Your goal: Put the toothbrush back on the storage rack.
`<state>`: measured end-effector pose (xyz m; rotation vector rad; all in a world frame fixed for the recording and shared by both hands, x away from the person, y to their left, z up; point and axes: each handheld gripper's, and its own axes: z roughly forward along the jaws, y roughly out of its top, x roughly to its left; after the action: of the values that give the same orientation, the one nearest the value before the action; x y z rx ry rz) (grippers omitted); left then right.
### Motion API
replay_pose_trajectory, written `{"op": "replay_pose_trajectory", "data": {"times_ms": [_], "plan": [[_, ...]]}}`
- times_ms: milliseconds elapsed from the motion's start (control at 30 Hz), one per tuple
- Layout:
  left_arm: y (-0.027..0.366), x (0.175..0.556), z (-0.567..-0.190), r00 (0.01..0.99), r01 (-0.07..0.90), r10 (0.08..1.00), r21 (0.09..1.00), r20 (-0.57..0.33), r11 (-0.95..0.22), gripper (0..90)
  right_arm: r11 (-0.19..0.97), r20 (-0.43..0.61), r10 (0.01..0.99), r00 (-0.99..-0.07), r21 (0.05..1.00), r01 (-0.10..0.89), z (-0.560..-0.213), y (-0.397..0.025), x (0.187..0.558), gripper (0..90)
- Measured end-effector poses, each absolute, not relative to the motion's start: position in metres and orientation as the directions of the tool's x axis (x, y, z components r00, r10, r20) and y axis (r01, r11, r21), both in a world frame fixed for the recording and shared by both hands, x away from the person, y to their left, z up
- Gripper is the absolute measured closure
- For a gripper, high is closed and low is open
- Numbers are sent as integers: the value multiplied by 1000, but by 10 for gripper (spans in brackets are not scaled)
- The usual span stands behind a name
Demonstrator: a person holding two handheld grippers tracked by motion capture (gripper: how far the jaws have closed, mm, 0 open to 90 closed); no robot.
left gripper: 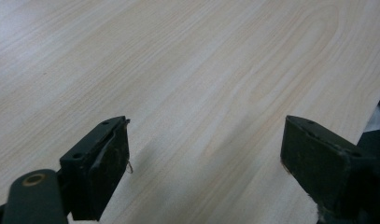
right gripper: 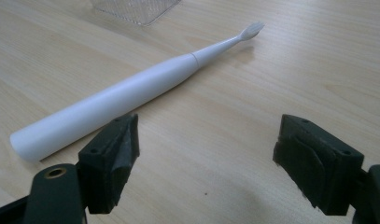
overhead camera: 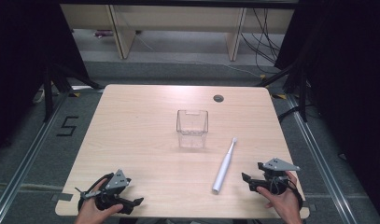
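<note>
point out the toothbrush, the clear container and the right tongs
toothbrush [overhead camera: 223,169]: high view, middle of its white handle.
clear container [overhead camera: 192,129]: high view, its front wall.
right tongs [right gripper: 204,163]: right gripper view, midway between the open jaw tips.

Left hand-held gripper [overhead camera: 140,201] and right hand-held gripper [overhead camera: 244,177], jaws apart.

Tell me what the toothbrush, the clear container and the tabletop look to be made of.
Toothbrush: apparently smooth white plastic, matte to satin, with a soft sheen along the handle and pale bristles at the tip.
Clear container: transparent, probably rigid plastic, since the table shows through its walls.
Tabletop: light wood grain, likely laminate or veneer; the even, flat finish leaves that open.
</note>
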<state>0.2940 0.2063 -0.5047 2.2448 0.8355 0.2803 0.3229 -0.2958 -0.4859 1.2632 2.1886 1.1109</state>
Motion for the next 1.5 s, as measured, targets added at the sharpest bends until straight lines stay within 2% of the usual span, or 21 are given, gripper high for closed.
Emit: {"op": "replay_pose_trajectory", "data": {"times_ms": [267,367,533,633,667,800,833,900,967,1033,1200,1300,1500], "plan": [[206,294,-505,766,486,641,689,-40,-538,151,303,38,840,-541,795,526,-483,-288,326,249],[207,294,-505,766,486,641,689,-41,-537,151,277,75,841,-536,792,544,-480,-281,327,257],[207,295,-505,766,486,641,691,-43,-535,151,294,56,826,-561,807,513,-477,-274,333,309],[206,294,-505,766,485,641,692,-41,-535,151,315,40,808,-587,814,488,-474,-267,335,373],[207,295,-505,766,486,641,691,-42,-535,151,301,66,809,-585,807,508,-473,-263,334,393],[207,295,-505,765,489,643,688,-43,-536,151,351,24,783,-622,808,474,-472,-256,337,471],[206,294,-506,762,493,645,692,-51,-527,151,341,49,783,-621,801,493,-472,-253,337,488],[207,295,-505,765,489,643,688,-43,-536,151,371,37,756,-653,798,474,-472,-245,339,557],[207,295,-505,766,487,642,689,-42,-537,151,372,44,750,-660,797,476,-472,-242,339,569],[207,295,-505,764,489,644,689,-42,-534,151,400,31,718,-696,799,449,-473,-231,341,634],[207,295,-505,768,486,640,687,-40,-540,151,431,41,692,-721,778,457,-476,-218,340,711],[207,295,-505,764,488,644,689,-41,-536,151,473,7,660,-752,774,422,-478,-211,342,761],[207,295,-505,767,485,640,690,-41,-537,152,525,6,606,-796,749,405,-481,-197,342,875]]}}
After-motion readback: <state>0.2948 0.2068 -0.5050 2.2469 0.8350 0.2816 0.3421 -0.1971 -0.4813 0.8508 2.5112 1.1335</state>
